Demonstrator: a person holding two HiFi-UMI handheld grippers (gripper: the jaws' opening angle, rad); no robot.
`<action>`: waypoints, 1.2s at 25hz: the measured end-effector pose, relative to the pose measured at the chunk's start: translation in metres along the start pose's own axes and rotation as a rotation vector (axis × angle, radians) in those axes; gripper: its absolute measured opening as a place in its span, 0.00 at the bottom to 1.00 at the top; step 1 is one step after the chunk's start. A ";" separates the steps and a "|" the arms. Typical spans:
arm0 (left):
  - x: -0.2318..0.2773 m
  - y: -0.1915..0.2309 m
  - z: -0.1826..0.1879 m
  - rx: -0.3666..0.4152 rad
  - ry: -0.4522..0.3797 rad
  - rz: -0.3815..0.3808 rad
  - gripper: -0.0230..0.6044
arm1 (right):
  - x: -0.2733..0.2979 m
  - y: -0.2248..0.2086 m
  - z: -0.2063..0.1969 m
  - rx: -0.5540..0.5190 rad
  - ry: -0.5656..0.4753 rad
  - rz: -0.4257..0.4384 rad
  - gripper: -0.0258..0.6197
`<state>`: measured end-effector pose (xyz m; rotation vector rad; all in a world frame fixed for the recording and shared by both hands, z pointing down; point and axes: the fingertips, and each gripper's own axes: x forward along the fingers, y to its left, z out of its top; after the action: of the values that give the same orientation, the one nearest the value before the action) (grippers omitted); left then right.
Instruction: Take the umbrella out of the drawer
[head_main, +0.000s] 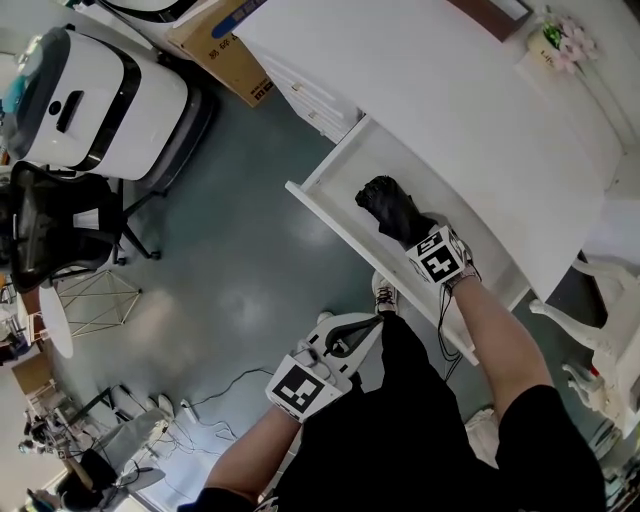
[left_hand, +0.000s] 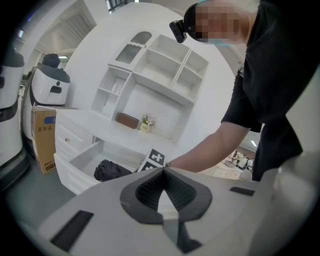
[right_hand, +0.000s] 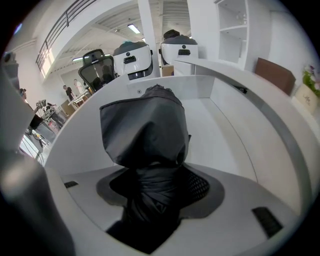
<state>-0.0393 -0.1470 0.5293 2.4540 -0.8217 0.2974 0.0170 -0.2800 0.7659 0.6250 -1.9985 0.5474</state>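
**Item 1: umbrella** (head_main: 395, 210). Black, folded, in a fabric sleeve. It lies inside the open drawer (head_main: 350, 170) at the centre of the head view, apparently on the drawer floor and close to the front wall. It is not yet lifted out.

**Item 2: right gripper** (right_hand: 159, 182).
- **Jaws:** wide apart, one on each side of the umbrella's narrower wrapped section, with the bulkier end standing beyond the tips. The fabric fills the gap and brushes the pads, but no firm squeeze shows.
- **Likely reason for placement:** the thinner waist fits the opening, and the fat end beyond it should resist slipping through on a lift.
- **Pose:** the forearm (head_main: 500, 330) runs from the lower right of the head view up to the drawer. The gripper is pitched steeply down into it (a reach from above, which the drawer's open top allows).

**Item 3: drawer.** White, standing well out from under the desk (head_main: 470, 90), so the umbrella is exposed on all sides.

**Item 4: left gripper** (left_hand: 163, 172).
- **Jaws:** together at the tips, with nothing between them.
- **Pose:** held at the lower centre of the head view, outside the drawer and over the floor (head_main: 250, 290). It points roughly level toward the desk.
- **Likely reason for placement:** parked clear of the right forearm's path, since one gripper should manage a light bundle.
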 end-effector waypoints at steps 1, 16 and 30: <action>-0.003 0.001 0.000 0.004 -0.002 0.002 0.04 | -0.005 0.001 0.002 0.006 -0.015 -0.003 0.42; -0.061 -0.013 0.017 0.098 -0.017 -0.062 0.04 | -0.141 0.043 0.058 0.232 -0.364 -0.143 0.42; -0.130 -0.049 0.060 0.141 -0.132 -0.106 0.04 | -0.292 0.143 0.090 0.347 -0.717 -0.232 0.42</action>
<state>-0.1099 -0.0832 0.4118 2.6621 -0.7439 0.1610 -0.0060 -0.1643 0.4502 1.4027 -2.4531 0.5820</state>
